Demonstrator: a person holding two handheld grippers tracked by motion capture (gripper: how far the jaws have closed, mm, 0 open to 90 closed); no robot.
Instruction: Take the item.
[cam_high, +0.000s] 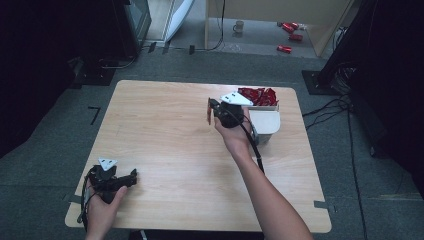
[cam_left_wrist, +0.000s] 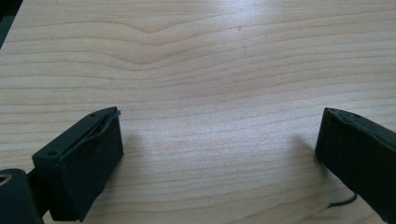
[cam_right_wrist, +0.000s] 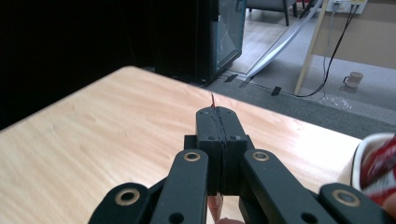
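Black jaws of the right gripper (cam_right_wrist: 218, 122) are being pressed fully together on a thin red sachet (cam_right_wrist: 213, 99), of which a sliver is being shown above the tips in the right gripper view. From the high view, that sachet (cam_high: 209, 111) is being held edge-on, upright, above the bare middle of the wooden table (cam_high: 165, 145), just left of the white tray (cam_high: 265, 120).

Largest first: the table is being used as the work surface. At its far right edge the white tray is being kept, with a heap of red sachets (cam_high: 257, 96) piled in the far compartment, while the near compartment is looking empty. The left gripper (cam_high: 127, 179) is being rested near the table's front left corner, its jaws being held wide apart with nothing between them, over bare wood (cam_left_wrist: 210, 93).

Judging from the grip, very little of the sachet is being clamped. It could slip or twist out if the hand is being swung quickly, and it could topple or land askew if released while upright.
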